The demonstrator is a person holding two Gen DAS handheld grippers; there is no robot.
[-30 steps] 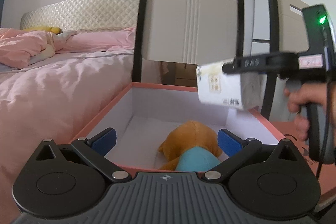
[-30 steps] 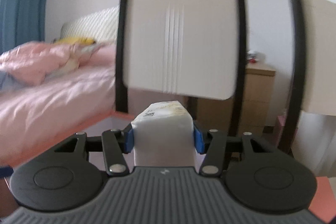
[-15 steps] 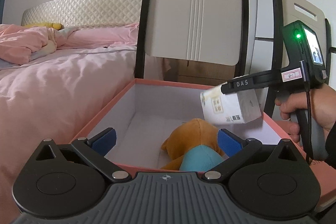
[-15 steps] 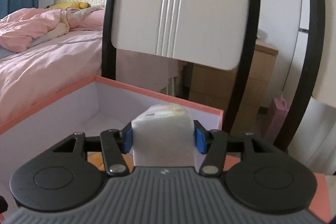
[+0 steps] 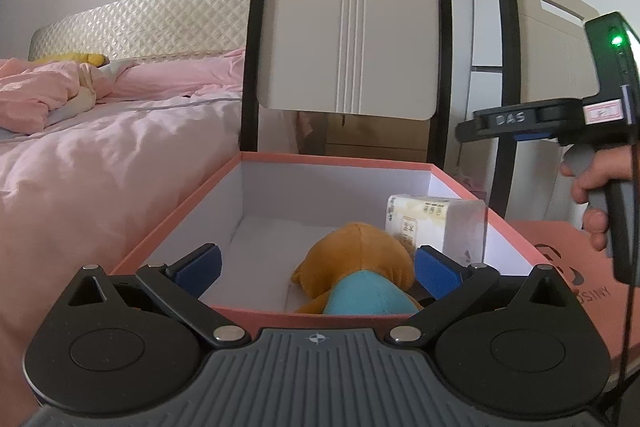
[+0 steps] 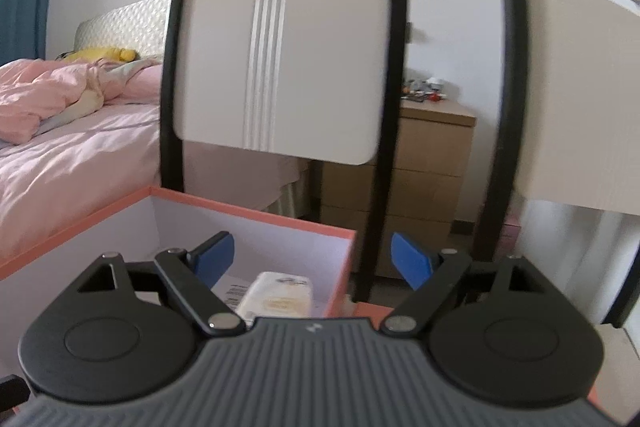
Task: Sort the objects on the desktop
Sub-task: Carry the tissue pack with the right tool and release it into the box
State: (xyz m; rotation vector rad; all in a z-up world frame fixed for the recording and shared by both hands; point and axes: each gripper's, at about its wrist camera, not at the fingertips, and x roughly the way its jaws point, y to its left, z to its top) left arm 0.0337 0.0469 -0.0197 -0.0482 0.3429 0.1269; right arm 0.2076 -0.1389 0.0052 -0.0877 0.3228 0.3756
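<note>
Inside the pink box (image 5: 188, 211), by its right wall, the tissue pack (image 5: 434, 223) lies dropped beside the plush toy (image 5: 360, 267), w/ right gripper (image 6: 312, 253) jaws opening, nothing betw. them, & left gripper (image 5: 316, 265) held wide, empty, at the near rim.

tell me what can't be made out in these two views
- Plush toy: the left wrist view shows only its back; the box front wall and left gripper cover its lower part.
- Tissue pack: the right wrist view shows only its top, below the opening right gripper; its print is blurred.
- Items on the nightstand: too small.
</note>
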